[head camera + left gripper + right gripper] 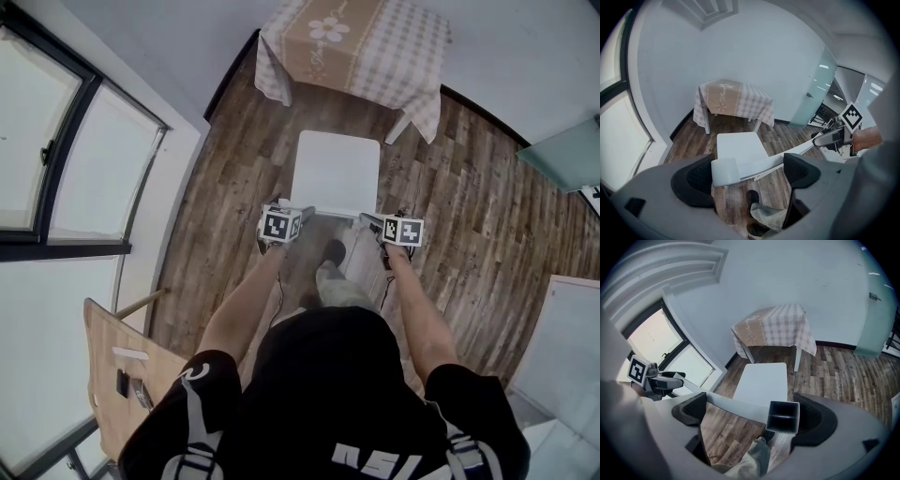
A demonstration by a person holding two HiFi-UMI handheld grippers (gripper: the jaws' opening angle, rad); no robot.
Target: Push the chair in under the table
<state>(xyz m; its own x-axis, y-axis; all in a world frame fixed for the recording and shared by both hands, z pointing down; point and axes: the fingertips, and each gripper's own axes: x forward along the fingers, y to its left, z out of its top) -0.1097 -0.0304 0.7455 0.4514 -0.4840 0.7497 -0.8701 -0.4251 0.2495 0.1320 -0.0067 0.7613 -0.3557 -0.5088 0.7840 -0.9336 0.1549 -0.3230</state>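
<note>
White chair (336,173), upright, facing cloth-covered table (375,52)

No legible word, number or brand found. White lettering (375,457) on the person's black shirt (281,436) is cut off and unreadable. The left gripper (302,217) and right gripper (371,221) bear only square black-and-white code patterns.

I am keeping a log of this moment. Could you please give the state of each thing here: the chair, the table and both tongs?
White chair: upright, pulled out, seat not under the table.
Table: standing by the wall, covered with a checked cloth.
Left tongs: open, one end of the chair's top rail lies between the jaws.
Right tongs: open, the rail's other end lies between the jaws.
</note>
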